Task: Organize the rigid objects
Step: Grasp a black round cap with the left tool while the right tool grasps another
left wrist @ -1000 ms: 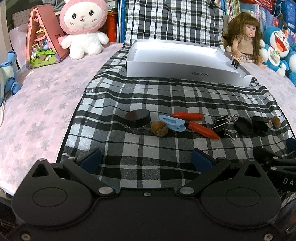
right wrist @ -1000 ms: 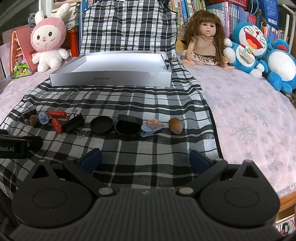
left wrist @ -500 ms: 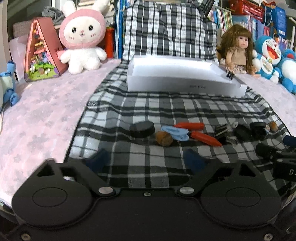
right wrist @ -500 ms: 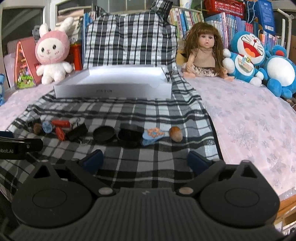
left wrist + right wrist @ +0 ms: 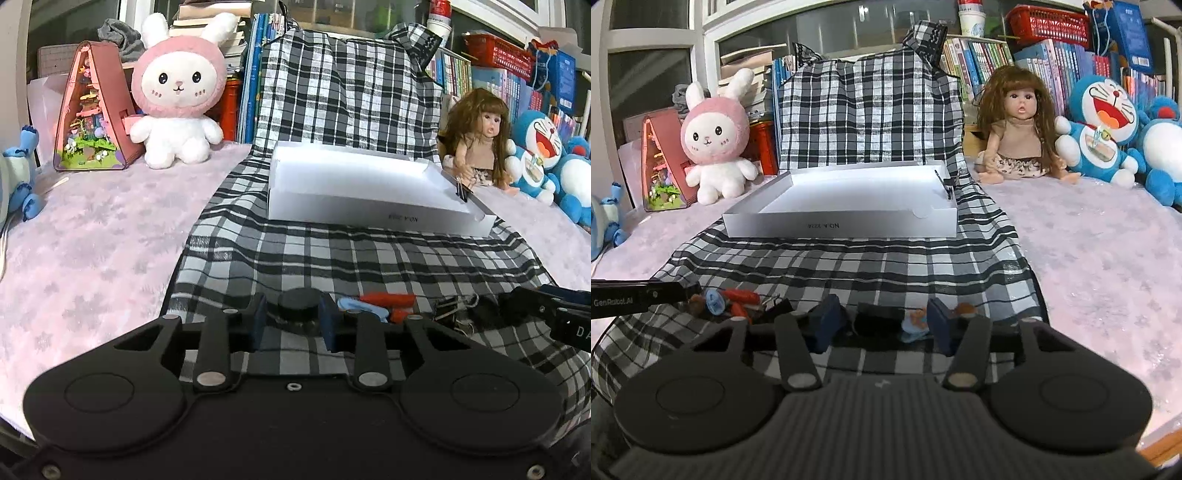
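A small black-lidded jar [image 5: 299,304] sits on the plaid cloth [image 5: 369,258] between the blue pads of my left gripper [image 5: 293,321]; its jaws are closing and the pads touch the jar's sides. My right gripper [image 5: 882,325] is closing around a black round container [image 5: 879,317] and a blue patterned clip [image 5: 916,323], with gaps at both pads. A brown nut [image 5: 966,309] lies just outside its right finger. Red clips [image 5: 388,299], a blue clip [image 5: 360,306] and a black binder clip [image 5: 450,310] lie between the grippers. The white box [image 5: 842,225] stands behind.
A pink rabbit plush [image 5: 177,99] and a triangular toy house [image 5: 92,118] stand at the back left. A doll [image 5: 1015,129] and blue cat plushes [image 5: 1104,125] sit at the back right. Pink bedding [image 5: 1108,258] flanks the cloth; a binder clip [image 5: 461,192] grips the box's right rim.
Both grippers have narrowed from wide open and dropped low toward the row of objects. The left pads now flank the black jar; the right pads flank the black container and clip.
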`<action>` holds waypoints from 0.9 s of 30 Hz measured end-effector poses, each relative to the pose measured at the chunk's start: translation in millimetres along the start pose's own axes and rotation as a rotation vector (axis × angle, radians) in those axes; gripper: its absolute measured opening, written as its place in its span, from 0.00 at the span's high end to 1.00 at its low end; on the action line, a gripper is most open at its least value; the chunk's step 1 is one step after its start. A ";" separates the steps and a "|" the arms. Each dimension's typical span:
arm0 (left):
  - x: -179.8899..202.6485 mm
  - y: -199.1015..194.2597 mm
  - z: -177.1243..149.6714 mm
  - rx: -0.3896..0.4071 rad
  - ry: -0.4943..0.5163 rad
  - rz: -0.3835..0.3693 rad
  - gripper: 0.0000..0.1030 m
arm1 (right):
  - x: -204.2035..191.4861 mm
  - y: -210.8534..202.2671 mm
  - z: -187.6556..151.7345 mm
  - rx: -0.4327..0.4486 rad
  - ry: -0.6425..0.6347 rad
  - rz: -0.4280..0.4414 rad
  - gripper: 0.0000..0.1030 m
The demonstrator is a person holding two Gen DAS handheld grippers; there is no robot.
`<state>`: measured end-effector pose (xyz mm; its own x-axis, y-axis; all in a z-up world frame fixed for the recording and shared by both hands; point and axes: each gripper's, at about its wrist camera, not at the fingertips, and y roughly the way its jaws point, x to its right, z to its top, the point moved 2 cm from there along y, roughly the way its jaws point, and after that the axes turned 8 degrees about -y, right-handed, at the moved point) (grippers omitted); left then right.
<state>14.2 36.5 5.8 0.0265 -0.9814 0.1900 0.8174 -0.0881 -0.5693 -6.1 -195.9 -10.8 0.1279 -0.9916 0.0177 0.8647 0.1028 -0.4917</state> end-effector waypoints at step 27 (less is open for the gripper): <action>6.9 12.7 9.0 0.020 0.001 -0.073 0.70 | -9.0 14.7 12.3 -0.039 -0.045 -0.004 0.64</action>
<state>29.9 30.1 7.1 -0.0339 -0.9726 0.2299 0.8285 -0.1560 -0.5378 11.4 -184.5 -7.4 0.1470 -0.9874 0.0582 0.8458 0.0950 -0.5249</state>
